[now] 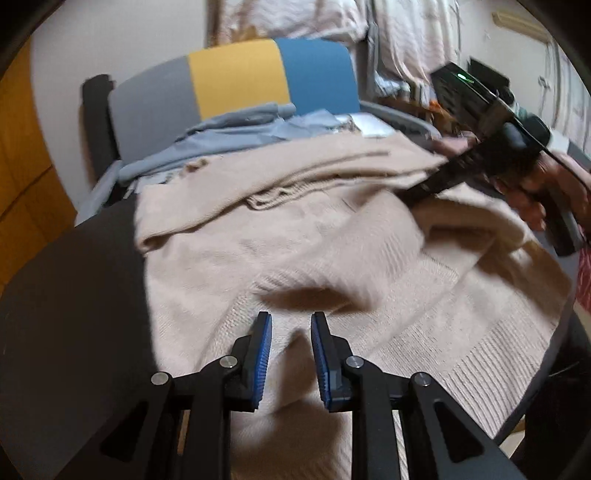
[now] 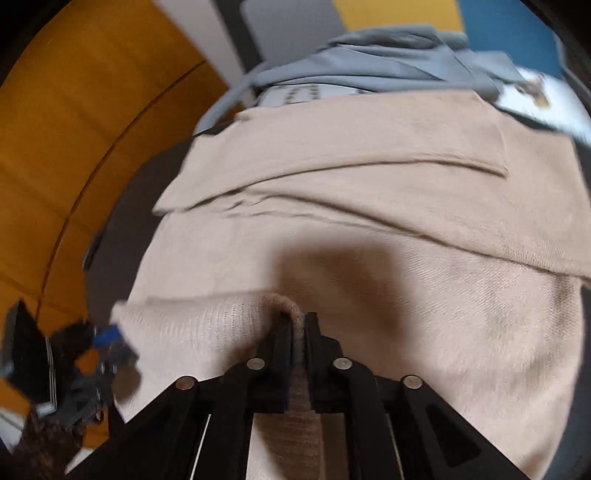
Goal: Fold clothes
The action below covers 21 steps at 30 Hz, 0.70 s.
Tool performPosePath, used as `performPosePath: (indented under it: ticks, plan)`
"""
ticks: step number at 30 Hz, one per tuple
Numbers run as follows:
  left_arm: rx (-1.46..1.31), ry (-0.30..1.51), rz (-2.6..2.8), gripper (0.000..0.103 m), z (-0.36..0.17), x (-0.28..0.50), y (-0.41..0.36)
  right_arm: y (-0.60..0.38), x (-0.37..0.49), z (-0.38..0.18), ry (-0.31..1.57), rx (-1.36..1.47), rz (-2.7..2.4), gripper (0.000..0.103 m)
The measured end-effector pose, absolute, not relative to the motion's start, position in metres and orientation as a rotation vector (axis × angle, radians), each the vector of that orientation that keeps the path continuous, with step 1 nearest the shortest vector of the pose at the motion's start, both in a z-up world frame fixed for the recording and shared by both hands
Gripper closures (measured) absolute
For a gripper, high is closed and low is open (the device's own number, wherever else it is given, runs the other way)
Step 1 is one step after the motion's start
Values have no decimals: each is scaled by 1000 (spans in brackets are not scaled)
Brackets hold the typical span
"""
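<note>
A beige knit sweater [image 1: 332, 240] lies spread over a dark surface, partly folded, with its ribbed hem toward me. My left gripper [image 1: 291, 328] hovers open just above the hem with nothing between its blue pads. In the right wrist view the sweater [image 2: 369, 184] fills the frame, and my right gripper [image 2: 297, 325] is shut on a bunched ribbed edge of it, lifting the fold. The right gripper [image 1: 424, 188] also shows in the left wrist view at the sweater's right side, held by a hand [image 1: 546, 184]. The left gripper [image 2: 107, 343] appears blurred at the lower left.
A pile of grey-blue clothes [image 1: 229, 129] lies behind the sweater against a chair back [image 1: 236, 81] striped grey, yellow and blue. A dark seat surface [image 1: 74, 295] shows at the left. Orange wooden doors [image 2: 74, 147] stand to the left. Hanging laundry [image 1: 406, 33] fills the far right.
</note>
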<state>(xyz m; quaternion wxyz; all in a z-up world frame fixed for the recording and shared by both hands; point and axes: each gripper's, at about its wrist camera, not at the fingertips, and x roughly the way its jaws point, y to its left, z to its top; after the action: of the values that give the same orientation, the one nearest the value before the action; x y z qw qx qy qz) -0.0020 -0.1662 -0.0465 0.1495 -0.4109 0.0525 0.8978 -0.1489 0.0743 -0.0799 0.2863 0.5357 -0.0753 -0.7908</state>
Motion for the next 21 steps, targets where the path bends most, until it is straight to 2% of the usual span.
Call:
performPosePath:
  ticks: [2, 5, 9, 14, 16, 19, 21]
  plan:
    - [-1205, 134, 2559, 82, -48, -13, -164, 83, -147, -77, -203, 1404, -2170, 75]
    - [-1241, 109, 2527, 82, -49, -31, -162, 99, -134, -60, -160, 1307, -2281, 72]
    - [-1287, 75, 2484, 82, -51, -53, -158, 115, -102, -33, -5, 1166, -2381, 72]
    - [-1288, -179, 2459, 82, -37, -88, -170, 106, -67, -21, 159, 1020, -2282, 72]
    - [-1294, -286, 2427, 82, -33, -102, -175, 91, -61, -27, 282, 1009, -2254, 71]
    - [-1377, -255, 2462, 82, -37, -112, -183, 68, -50, -39, 470, 975, -2189, 71]
    - [-1386, -246, 2474, 82, -40, -106, -189, 63, -42, -40, 456, 966, -2099, 80]
